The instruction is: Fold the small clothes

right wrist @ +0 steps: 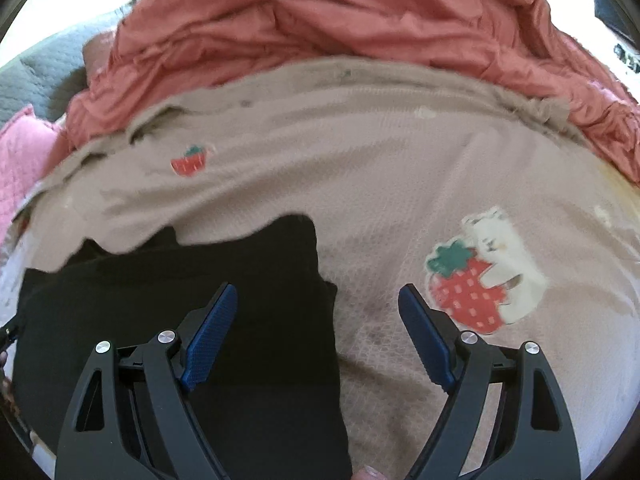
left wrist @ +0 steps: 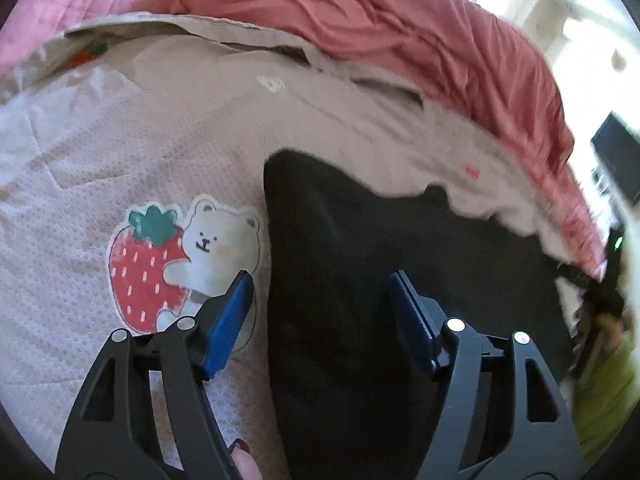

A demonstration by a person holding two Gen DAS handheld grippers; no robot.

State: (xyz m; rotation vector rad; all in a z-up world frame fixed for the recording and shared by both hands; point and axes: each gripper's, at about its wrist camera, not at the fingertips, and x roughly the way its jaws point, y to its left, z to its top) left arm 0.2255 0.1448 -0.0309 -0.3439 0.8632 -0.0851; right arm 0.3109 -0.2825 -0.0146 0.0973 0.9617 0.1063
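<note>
Fingers (left wrist: pixel 234 316) of the left gripper (left wrist: pixel 322 280) spread wide, blue pads apart, nothing pinched between them. One pad over the beige blanket (left wrist: pixel 120 168) beside the strawberry-and-bear patch (left wrist: pixel 184 256), the other over the black garment (left wrist: pixel 360 240); contact with cloth not possible to judge. Same on the right gripper (right wrist: pixel 318 292): jaws wide, empty, left pad above the black garment (right wrist: pixel 180 300), right pad above the blanket (right wrist: pixel 380 160) near its own strawberry-and-bear patch (right wrist: pixel 480 280).

Black garment flat on the blanket, between the two grippers, side edges fairly straight, far edge partly hidden under a wavy lip of beige cloth. Probably early or mid-fold: laid out and smoothed, no stacked layers or neat final packet to be seen. Still left, by the look of it: gripping an edge or corner, bringing it over, pressing down. Number of folds already made impossible to tell on dark cloth with so little texture.

Left view alone: bright window light and a dark box at far right, a green light on dark gear at the right edge, a yellow-green sleeve (left wrist: pixel 608 392), a pink quilted cushion (left wrist: pixel 80 0) upper left. Right view alone: a small strawberry print (right wrist: pixel 190 162) on the blanket, a grey quilted surface (right wrist: pixel 36 76) far left. Shared by both: the crumpled red cover (left wrist: pixel 400 20) heaped behind.
</note>
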